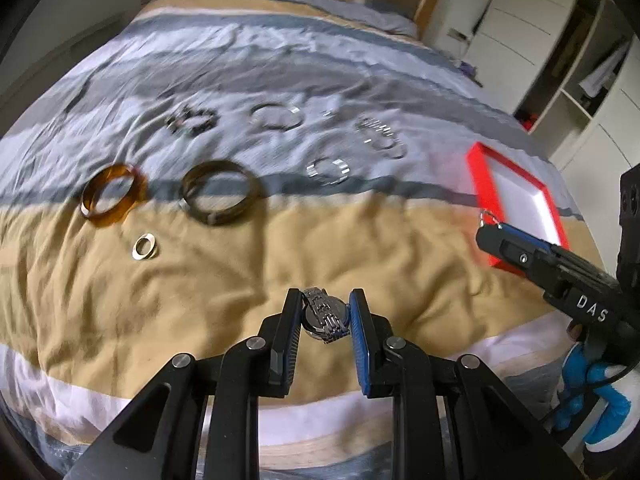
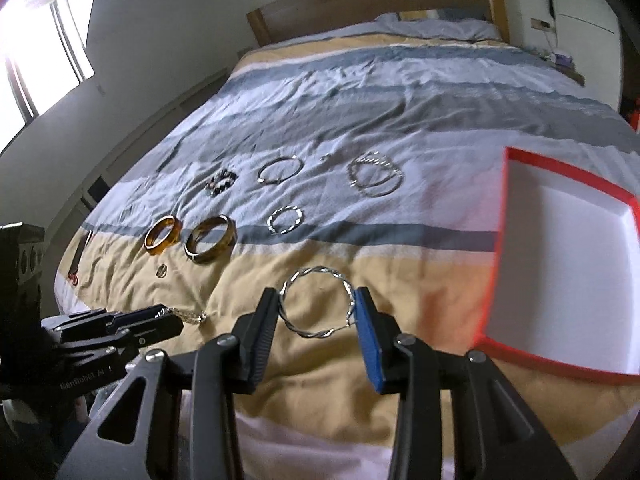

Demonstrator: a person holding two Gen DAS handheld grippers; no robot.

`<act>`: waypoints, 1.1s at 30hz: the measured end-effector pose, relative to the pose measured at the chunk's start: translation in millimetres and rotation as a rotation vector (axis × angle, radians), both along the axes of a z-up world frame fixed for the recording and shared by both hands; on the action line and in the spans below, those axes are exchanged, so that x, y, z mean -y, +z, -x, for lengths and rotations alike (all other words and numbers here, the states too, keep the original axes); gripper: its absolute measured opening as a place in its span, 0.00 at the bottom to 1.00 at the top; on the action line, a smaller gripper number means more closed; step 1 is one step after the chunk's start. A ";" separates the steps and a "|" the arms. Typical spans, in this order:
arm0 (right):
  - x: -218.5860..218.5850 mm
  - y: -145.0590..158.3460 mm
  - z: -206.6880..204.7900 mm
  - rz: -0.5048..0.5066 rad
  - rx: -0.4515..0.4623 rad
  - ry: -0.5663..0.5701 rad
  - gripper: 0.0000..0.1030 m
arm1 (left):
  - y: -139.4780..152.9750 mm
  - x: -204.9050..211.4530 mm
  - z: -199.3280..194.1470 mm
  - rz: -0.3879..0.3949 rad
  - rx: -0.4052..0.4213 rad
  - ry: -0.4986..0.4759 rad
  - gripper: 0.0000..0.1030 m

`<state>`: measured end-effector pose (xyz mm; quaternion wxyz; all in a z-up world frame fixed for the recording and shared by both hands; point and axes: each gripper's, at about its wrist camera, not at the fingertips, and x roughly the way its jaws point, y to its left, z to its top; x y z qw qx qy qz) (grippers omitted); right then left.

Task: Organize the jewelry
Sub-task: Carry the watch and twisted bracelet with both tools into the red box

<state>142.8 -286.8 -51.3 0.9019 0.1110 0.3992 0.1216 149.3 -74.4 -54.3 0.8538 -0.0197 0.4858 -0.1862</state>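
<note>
My left gripper (image 1: 326, 294) is shut on a silver metal-band watch (image 1: 325, 314), held above the tan stripe of the bedspread. My right gripper (image 2: 315, 292) is shut on a twisted silver hoop (image 2: 316, 305), with its pads pressing the hoop's two sides. In the left wrist view the right gripper (image 1: 490, 232) hangs at the near corner of a red-rimmed white tray (image 1: 480, 176). In the right wrist view that tray (image 2: 496, 264) lies just to the right, and the left gripper (image 2: 172, 316) shows at lower left with the watch (image 2: 190, 315) at its tip.
Several pieces lie on the striped bedspread: an amber bangle (image 1: 112, 196), a dark bangle (image 1: 220, 192), a gold ring (image 1: 144, 246), a beaded bracelet (image 1: 192, 120), a thin silver bangle (image 1: 276, 116), a second twisted hoop (image 1: 328, 170) and silver chains (image 1: 380, 136). A wooden headboard (image 2: 360, 4) stands at the far end.
</note>
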 end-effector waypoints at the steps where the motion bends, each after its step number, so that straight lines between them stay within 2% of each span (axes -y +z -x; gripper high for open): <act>1: 6.2 2.3 4.7 0.002 0.006 -0.011 0.35 | 4.3 5.2 1.1 0.007 0.005 -0.011 0.23; 4: 28.3 8.3 15.3 0.010 0.020 -0.053 0.35 | 17.8 28.5 0.1 0.040 0.013 -0.060 0.23; 9: 90.4 12.6 27.5 0.045 0.023 -0.169 0.35 | 35.9 88.8 -10.3 0.088 0.031 -0.179 0.23; 14: 149.6 1.9 26.9 0.119 -0.012 -0.277 0.35 | 43.2 168.4 -26.5 0.151 0.039 -0.331 0.23; 17: 171.8 -9.0 26.0 0.153 -0.044 -0.312 0.36 | 31.1 216.8 -36.5 0.151 0.025 -0.405 0.23; 22: 194.3 -37.3 23.4 0.181 -0.113 -0.349 0.36 | -6.1 267.6 -46.1 0.106 -0.026 -0.465 0.23; 26: 198.9 -59.4 21.6 0.193 -0.162 -0.346 0.36 | -46.6 279.0 -53.2 0.054 -0.095 -0.461 0.23; 30: 190.0 -65.0 21.8 0.246 -0.171 -0.313 0.36 | -58.8 279.2 -49.3 0.021 -0.091 -0.468 0.24; 33: 191.2 -66.3 23.0 0.248 -0.177 -0.309 0.37 | -61.4 281.3 -48.3 0.019 -0.098 -0.450 0.24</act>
